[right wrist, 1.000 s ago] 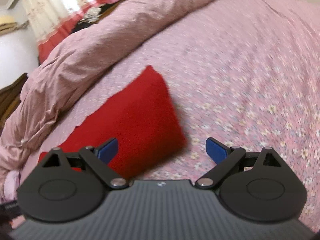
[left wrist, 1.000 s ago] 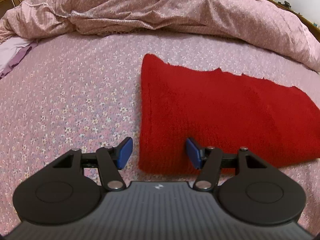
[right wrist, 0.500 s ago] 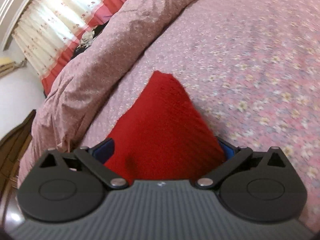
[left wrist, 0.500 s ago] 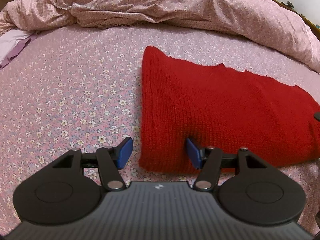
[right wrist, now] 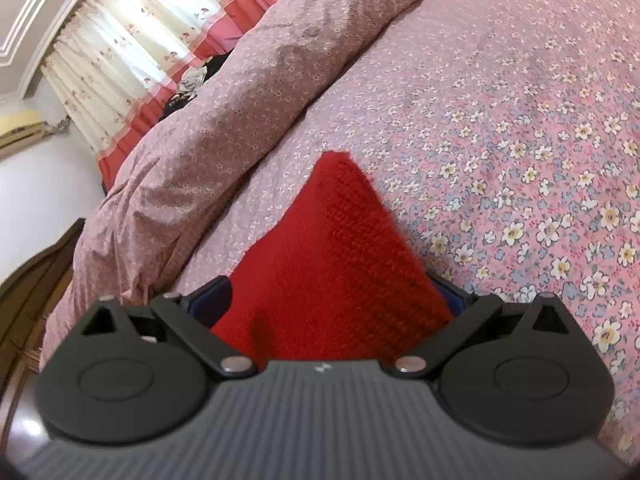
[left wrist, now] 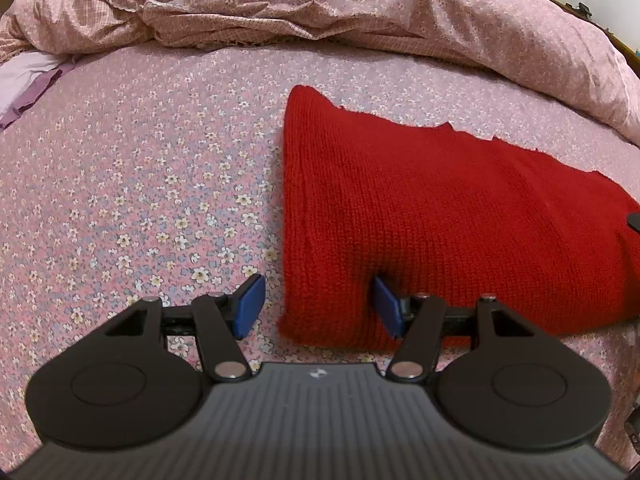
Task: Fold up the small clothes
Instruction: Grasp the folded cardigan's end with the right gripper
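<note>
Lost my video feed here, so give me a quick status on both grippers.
Left gripper open, straddling near corner of red knitted garment. Right gripper open around its other end. Garment flat on floral bedsheet. Nothing in the way.

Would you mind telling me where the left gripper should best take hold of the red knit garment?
Probably the near-left corner of the red knit garment, approached from the near edge. The left gripper already straddles it, open, where the doubled edge offers a thick lip.

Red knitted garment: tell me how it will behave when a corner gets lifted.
The red knitted garment is soft, coarse knit lying flat on the bedsheet, so it will probably droop and unfold. The left gripper, open around its near corner, probably won't slip on that texture. It looks light, likely dragging rather than sliding.
</note>
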